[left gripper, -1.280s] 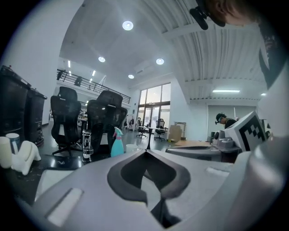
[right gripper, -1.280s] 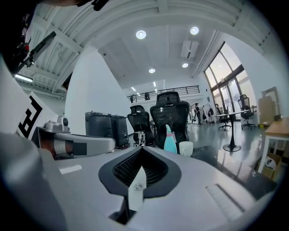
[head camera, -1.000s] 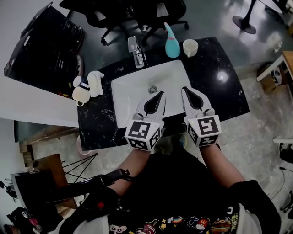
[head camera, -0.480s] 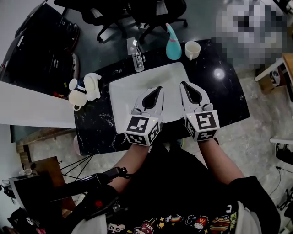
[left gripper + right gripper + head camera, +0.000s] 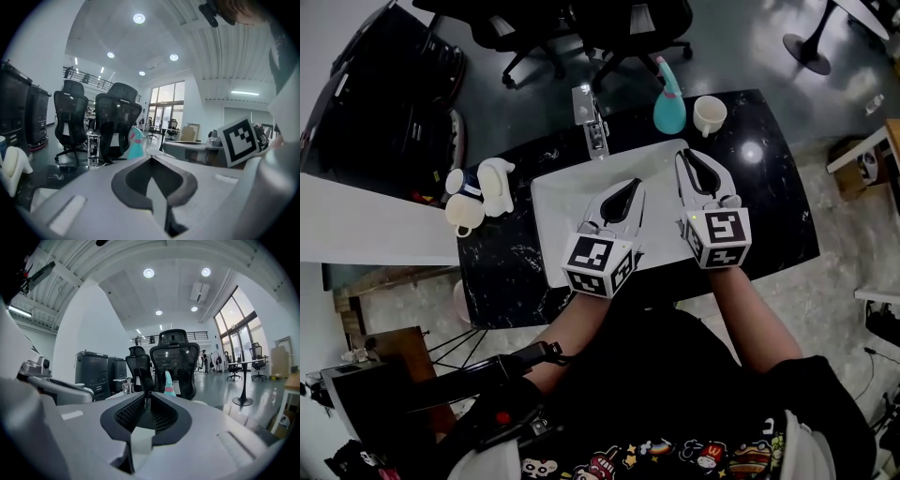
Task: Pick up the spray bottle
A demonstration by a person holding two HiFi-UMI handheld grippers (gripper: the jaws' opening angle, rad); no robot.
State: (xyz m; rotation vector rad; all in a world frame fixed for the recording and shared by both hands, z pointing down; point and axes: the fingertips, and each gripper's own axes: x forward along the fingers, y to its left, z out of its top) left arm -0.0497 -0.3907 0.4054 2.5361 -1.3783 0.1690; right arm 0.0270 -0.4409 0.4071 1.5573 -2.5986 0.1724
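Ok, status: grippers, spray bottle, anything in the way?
Left gripper and right gripper both shut, empty, over the sink. Spray bottle upright at counter's far edge, untouched. White cup close beside it; faucet off to the left.

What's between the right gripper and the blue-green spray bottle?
Only the sink's rim and bare black counter lie between right gripper and spray bottle; the head view shows it.

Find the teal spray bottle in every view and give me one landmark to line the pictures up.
Head view: the spray bottle stands at top centre-right, on the counter's far edge, beside a white cup.
Left gripper view: spray bottle just left of centre, in front of a black chair.
Right gripper view: spray bottle near centre, in front of a black chair.
Shared landmark: the chrome faucet, left of the bottle in all three.
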